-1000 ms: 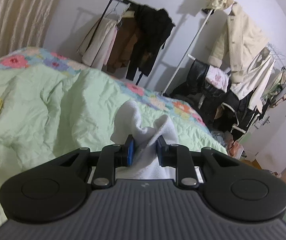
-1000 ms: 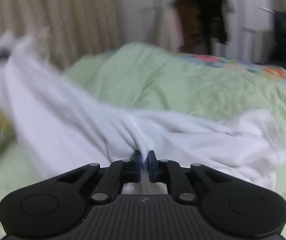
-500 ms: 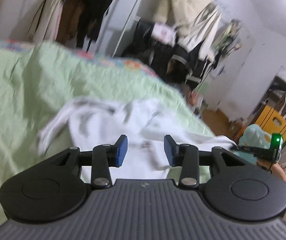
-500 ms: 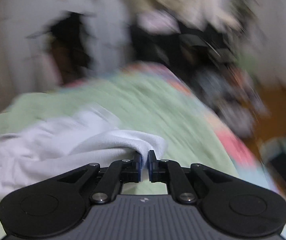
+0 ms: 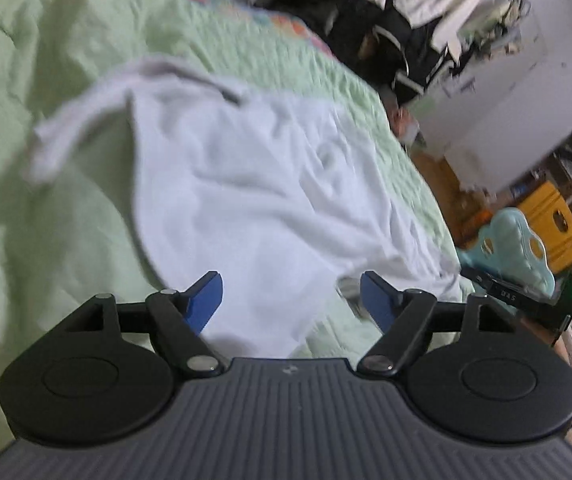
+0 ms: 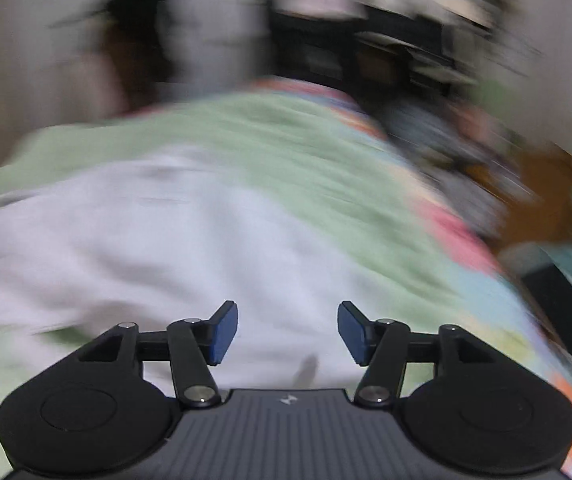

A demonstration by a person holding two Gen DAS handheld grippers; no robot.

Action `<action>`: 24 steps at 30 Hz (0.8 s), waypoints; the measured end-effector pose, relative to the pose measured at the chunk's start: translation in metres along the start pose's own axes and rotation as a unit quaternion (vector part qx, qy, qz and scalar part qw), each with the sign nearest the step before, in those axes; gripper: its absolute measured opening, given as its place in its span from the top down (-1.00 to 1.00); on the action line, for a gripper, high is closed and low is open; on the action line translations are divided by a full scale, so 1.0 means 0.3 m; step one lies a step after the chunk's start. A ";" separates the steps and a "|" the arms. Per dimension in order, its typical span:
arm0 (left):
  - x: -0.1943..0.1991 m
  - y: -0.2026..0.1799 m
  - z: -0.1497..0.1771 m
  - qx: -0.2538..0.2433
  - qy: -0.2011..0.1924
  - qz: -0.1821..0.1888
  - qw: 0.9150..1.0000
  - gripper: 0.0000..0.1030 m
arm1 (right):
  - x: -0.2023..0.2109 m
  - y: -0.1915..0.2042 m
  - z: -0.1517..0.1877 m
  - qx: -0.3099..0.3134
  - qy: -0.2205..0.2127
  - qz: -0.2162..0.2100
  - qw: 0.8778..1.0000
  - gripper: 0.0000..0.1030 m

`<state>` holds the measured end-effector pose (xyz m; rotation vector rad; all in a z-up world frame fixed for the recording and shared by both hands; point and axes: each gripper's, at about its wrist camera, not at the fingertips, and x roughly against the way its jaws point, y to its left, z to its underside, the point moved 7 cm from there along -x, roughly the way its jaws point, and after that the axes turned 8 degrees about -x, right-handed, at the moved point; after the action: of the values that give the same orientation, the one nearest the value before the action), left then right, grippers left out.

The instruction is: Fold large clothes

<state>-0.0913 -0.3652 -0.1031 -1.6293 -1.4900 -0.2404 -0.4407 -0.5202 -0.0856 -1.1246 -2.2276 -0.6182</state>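
Observation:
A large white garment (image 5: 246, 184) lies spread and rumpled on the green quilted bedspread (image 5: 46, 80), one sleeve reaching to the left. My left gripper (image 5: 291, 294) hovers just above its near hem, open, with nothing between the blue pads. In the blurred right wrist view the same white garment (image 6: 146, 240) covers the bedspread (image 6: 305, 152), and my right gripper (image 6: 287, 330) stands open over its near edge, holding nothing.
The bed's right edge drops to a wooden floor (image 5: 441, 168). Racks of hung coats and dark clothes (image 5: 405, 20) line the far wall. A pale teal stool (image 5: 513, 240) and a yellow box (image 5: 549, 216) stand at the right, near the other gripper's body (image 5: 525, 296).
Both grippers have let go of the white garment and opened. It now lies flat on the bed. Both views have swung right and tilted down.

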 end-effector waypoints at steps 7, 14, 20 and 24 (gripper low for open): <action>-0.138 -0.029 0.028 0.015 0.054 0.000 0.998 -0.80 | -0.280 0.411 0.065 0.315 0.036 -0.039 0.948 -0.49; -0.062 0.010 -0.037 0.044 0.024 0.004 0.999 0.64 | -0.421 0.428 -0.038 0.162 0.094 -0.197 0.962 0.83; 0.149 0.088 -0.149 0.057 -0.055 -0.021 0.997 0.18 | -0.264 0.287 -0.038 -0.002 0.132 -0.361 0.923 0.84; 0.172 0.194 -0.237 0.056 -0.067 -0.086 0.992 -0.18 | -0.183 0.203 0.025 0.009 0.187 -0.379 0.906 0.84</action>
<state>0.0020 -0.3718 -0.0544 -1.4529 -1.7176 -0.1411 -0.3655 -0.5138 -0.1184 -0.0516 -2.2575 -1.0137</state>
